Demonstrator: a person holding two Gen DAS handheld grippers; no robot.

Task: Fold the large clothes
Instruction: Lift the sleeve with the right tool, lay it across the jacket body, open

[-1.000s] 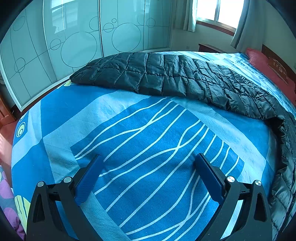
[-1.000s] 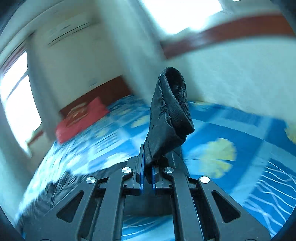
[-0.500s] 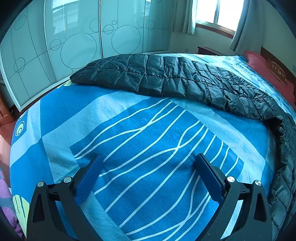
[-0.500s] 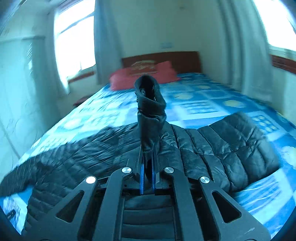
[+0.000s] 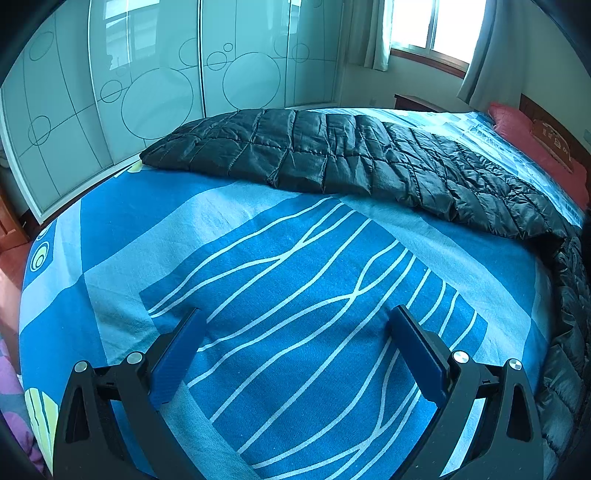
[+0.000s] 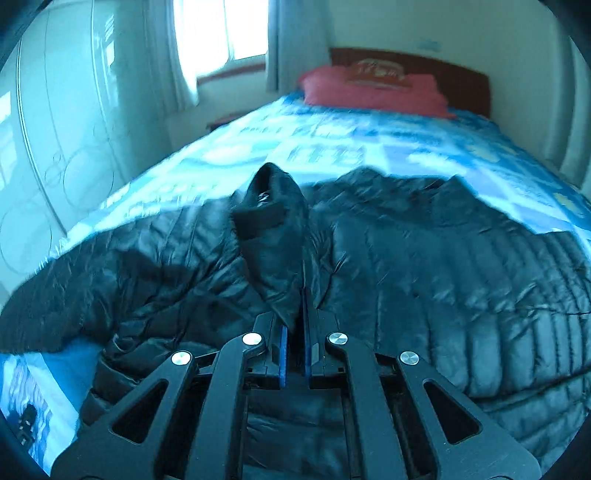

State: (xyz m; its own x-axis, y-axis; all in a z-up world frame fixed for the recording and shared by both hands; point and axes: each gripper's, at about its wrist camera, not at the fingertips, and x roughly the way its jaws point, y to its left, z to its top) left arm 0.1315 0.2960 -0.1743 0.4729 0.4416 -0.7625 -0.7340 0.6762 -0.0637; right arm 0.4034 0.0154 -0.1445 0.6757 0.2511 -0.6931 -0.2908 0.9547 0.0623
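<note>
Presently listed: one black quilted down jacket (image 5: pixel 369 162), spread across the far half of the bed (image 5: pixel 258 229), running from the far left corner toward the right edge, where it drapes down the near right side. Blue patterned bedsheet (image 5: pixel 303 295) with white wavy lines, bare in the near half.

Left tool (image 5: pixel 295 354): fingers spread wide apart, gripping nothing, poised over the bare sheet, well apart from the jacket.

Right tool (image 6: pixel 294 332): fingers pressed together on a sleeve cuff (image 6: pixel 269 210) of the jacket (image 6: pixel 443 277); the cuff stands up beyond the fingertips, its opening facing the camera, the rest of the jacket lying rumpled on the bed below. This view is somewhat blurred.

Surroundings: red pillow (image 6: pixel 369 92) at the far headboard (image 6: pixel 461 77); sliding wardrobe doors (image 5: pixel 147 92) with circle motifs along the left; a curtained window (image 5: pixel 424 29) at the far wall; a wooden nightstand (image 5: pixel 413 101) beneath it.
</note>
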